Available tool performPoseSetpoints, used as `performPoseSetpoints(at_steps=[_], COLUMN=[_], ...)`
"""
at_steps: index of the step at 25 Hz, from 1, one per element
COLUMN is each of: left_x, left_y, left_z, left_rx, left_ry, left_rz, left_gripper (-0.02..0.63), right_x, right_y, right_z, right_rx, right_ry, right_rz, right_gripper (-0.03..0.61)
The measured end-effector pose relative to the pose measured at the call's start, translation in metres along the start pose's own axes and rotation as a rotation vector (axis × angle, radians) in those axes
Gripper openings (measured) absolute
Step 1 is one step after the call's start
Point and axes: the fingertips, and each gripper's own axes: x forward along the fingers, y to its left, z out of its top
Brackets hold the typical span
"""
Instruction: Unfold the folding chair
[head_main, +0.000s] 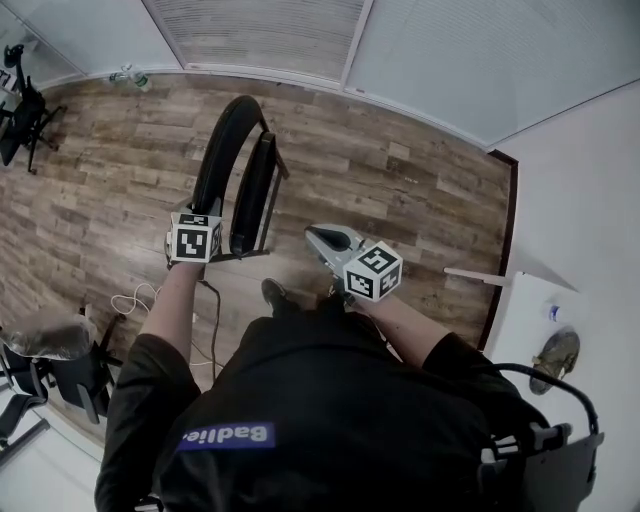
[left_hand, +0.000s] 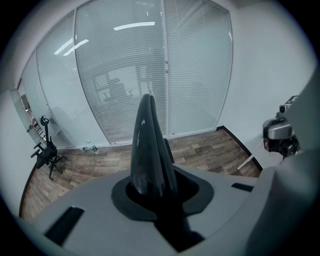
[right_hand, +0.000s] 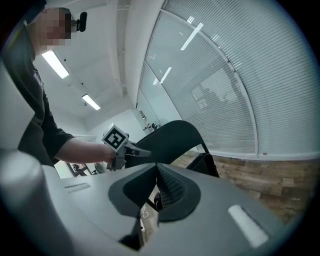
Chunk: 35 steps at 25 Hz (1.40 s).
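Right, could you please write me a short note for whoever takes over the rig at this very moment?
Left gripper: shut on the edge of the folding chair's backrest.
Right gripper: open and empty, held in the air to the right of the chair, not touching it.
Chair: stands on the wooden floor, folded, with the seat up close to the backrest.
Done: backrest gripped.
Left: the unfolding itself; probably take the seat with the right gripper and swing it down.

Even, cool light, seemingly from ceiling strips (right_hand: 55, 64); fisheye edges bend and darken.
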Motion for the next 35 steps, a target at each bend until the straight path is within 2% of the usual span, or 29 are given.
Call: performPoseSetpoints(at_steps=[12,16,23,33,35], left_x=[0.006,0.007,0.009,0.010,0.009], left_y=[0.008,0.013,0.027,0.040,0.040], left_z=[-0.001,-0.003,-0.005,-0.010,-0.010], left_rx=[0.000,0.000,0.013,-0.014,-0.010], left_ry=[-0.010,-0.014,-0.039,-0.037,-0.044], left_rz=[0.004,-0.001,-0.016,-0.030,-0.031], left_gripper=[0.074,0.074,0.074,0.074,0.074], right_x=[0.083,0.118,0.182,0.252,0.266], right_y=[-0.035,-0.049,-0.077,-0.102,-0.105], right_z=[-0.042,-0.057,-0.090,-0.113,-0.117], right_rx=[0.090,0.137,0.329,0.526,0.537], right_ry=[0.136,0.200,0.285,0.306,0.315], right_rz=[-0.002,-0.001,-0.053,-0.141,-0.163], right_gripper=[0.025,0.085,0.186,0.237,0.247])
